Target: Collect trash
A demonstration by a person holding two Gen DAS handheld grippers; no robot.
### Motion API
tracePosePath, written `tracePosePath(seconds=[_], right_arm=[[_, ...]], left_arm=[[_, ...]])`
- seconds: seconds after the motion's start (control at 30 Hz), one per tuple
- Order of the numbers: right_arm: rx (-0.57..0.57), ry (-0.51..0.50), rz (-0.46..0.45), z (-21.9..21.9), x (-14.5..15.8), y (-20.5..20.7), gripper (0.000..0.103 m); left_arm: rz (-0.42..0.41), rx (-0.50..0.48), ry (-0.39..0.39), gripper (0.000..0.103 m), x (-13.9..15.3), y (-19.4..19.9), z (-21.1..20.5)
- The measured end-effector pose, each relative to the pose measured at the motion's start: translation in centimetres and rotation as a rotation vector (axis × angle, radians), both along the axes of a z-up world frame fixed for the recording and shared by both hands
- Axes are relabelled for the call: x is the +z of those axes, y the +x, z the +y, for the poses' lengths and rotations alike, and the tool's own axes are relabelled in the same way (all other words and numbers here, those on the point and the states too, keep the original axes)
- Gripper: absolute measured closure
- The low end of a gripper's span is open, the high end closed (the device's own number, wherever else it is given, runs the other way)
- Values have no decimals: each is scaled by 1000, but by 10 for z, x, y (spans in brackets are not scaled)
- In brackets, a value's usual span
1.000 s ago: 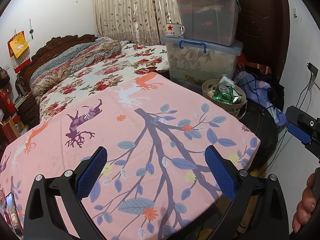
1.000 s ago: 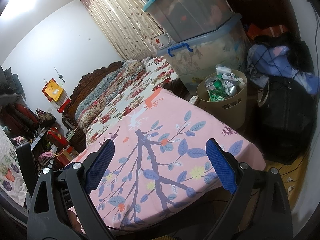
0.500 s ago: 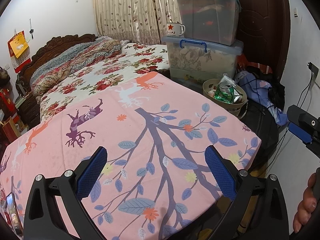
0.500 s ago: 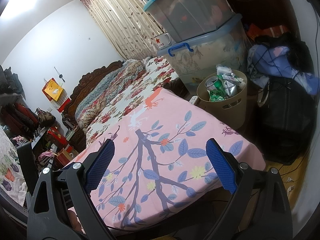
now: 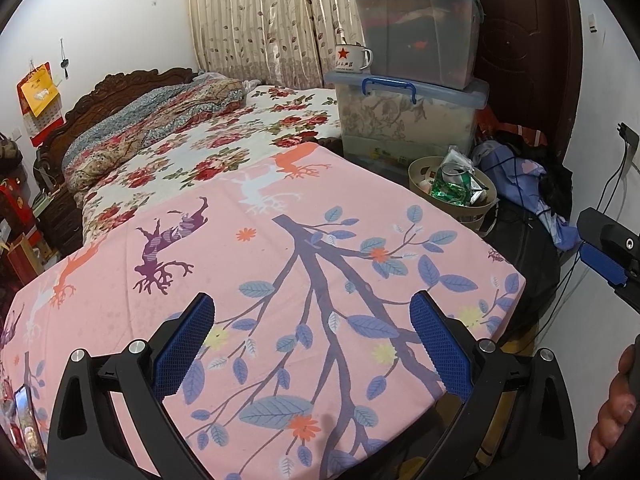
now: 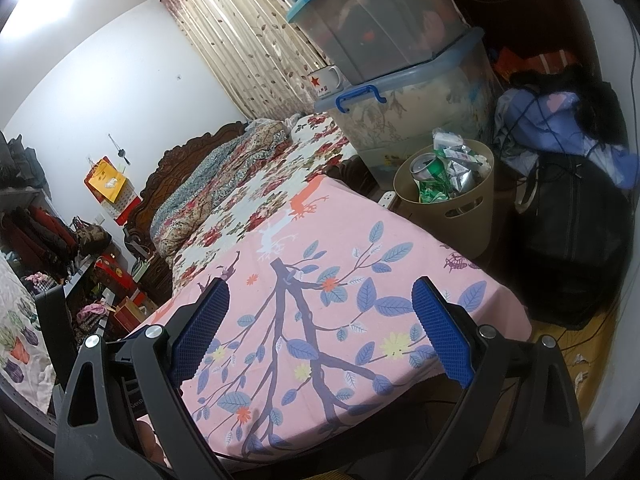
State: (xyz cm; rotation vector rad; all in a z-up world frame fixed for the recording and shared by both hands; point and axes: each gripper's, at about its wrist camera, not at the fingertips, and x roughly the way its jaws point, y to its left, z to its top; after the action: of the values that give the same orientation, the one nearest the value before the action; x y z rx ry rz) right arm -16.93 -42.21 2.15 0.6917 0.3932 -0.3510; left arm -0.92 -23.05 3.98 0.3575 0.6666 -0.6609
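Left hand-held gripper (image 5: 312,344) spread wide, empty, over pink leaf-print cloth desk (image 5: 280,248). Right hand-held gripper (image 6: 320,328) also wide, empty. Trash: green crumpled wrappers and can (image 6: 440,176) already in tan round plastic bin (image 6: 452,208), ahead-right of both, just past the desk's far corner. No loose trash visible on the desk. Risk: reaching ahead could knock the heaped bin and spill it.

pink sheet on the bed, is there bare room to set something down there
Yes: the pink sheet is bare from the floral sheet to its near edge, ahead of both open grippers. It is crowded past its right corner: trash bin, black bag, stacked storage boxes.
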Motion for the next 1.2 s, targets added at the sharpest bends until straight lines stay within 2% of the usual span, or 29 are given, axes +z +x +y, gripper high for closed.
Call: tracePosePath(seconds=[1.2], right_arm=[[2,0,3,1,-1,2,11]], left_arm=[[-4,-1,7,9,-5,-1,5]])
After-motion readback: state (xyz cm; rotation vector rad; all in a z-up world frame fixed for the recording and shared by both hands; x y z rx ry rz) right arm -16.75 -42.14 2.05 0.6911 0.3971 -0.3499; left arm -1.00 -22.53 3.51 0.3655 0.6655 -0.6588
